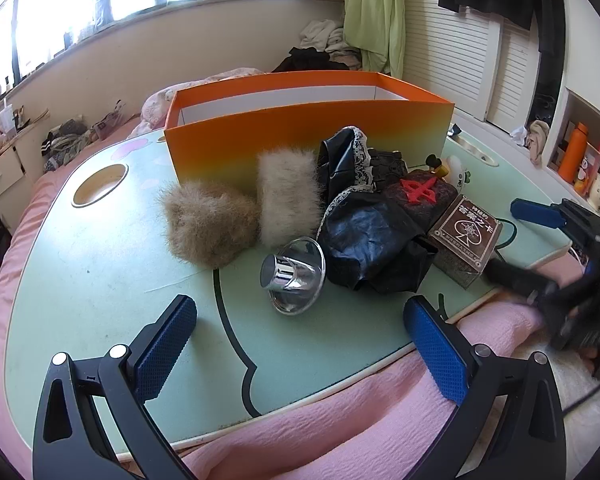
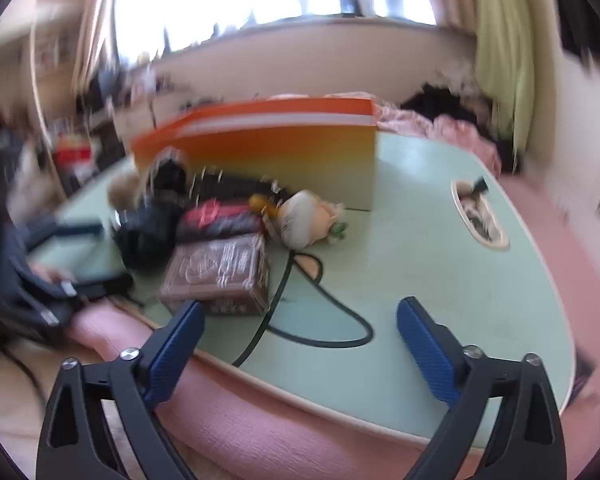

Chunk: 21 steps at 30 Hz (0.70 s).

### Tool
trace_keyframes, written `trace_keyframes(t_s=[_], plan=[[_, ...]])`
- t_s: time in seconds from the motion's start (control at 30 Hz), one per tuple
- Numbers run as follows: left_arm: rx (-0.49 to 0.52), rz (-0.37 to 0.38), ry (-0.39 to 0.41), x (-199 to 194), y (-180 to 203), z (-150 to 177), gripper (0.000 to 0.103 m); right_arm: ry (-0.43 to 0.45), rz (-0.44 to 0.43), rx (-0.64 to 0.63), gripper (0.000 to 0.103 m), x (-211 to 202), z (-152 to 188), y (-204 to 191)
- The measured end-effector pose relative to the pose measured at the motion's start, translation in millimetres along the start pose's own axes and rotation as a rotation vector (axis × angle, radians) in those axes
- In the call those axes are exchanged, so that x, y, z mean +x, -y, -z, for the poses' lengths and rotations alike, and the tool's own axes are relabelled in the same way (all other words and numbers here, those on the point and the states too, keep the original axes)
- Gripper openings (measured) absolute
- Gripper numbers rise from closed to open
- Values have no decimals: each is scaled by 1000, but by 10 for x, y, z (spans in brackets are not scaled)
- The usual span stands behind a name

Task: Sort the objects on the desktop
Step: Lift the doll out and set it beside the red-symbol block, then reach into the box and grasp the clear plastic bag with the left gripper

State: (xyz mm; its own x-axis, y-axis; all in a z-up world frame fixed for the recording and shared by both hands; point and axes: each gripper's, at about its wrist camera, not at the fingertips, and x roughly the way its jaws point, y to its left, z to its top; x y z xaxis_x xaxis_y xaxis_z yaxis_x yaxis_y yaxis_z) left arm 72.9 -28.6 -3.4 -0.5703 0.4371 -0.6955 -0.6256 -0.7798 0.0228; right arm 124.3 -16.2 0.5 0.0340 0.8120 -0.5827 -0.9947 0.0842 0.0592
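Note:
A tall orange box (image 1: 300,136) stands at the back of the mint-green table (image 1: 100,280). In front of it lie a brown fur piece (image 1: 208,228), a paler fur piece (image 1: 288,196), a shiny silver cone (image 1: 292,276), black lace-trimmed cloth (image 1: 364,240), a dark pouch with a red emblem (image 1: 416,192) and a brown card box (image 1: 464,236). My left gripper (image 1: 300,308) is open over the near table edge, just short of the cone. My right gripper (image 2: 300,308) is open too, nothing between its fingers; its left finger sits just before the card box (image 2: 220,272). This view is blurred.
A white plush toy (image 2: 304,220) lies beside the orange box (image 2: 280,152). Round cup holes are set into the table at the left (image 1: 100,190) and right (image 2: 480,216). Pink bedding (image 1: 300,420) surrounds the table. Shelves with an orange bottle (image 1: 574,156) stand at the right.

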Motion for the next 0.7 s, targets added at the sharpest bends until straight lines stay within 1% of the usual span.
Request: trace_keyframes(t_s=[0.3, 0.57, 0.63, 0.7], plan=[[2, -1, 1, 25, -18, -7, 103, -1, -1, 11, 100, 23, 20, -22], [3, -1, -1, -5, -11, -7, 103, -1, 0, 10, 100, 12, -2, 41], [-10, -8, 34, -92, -23, -22, 101, -1, 1, 11, 101, 12, -1, 40], [-21, -4, 62, -191, -20, -57, 95, -2, 1, 11, 101, 13, -3, 44]])
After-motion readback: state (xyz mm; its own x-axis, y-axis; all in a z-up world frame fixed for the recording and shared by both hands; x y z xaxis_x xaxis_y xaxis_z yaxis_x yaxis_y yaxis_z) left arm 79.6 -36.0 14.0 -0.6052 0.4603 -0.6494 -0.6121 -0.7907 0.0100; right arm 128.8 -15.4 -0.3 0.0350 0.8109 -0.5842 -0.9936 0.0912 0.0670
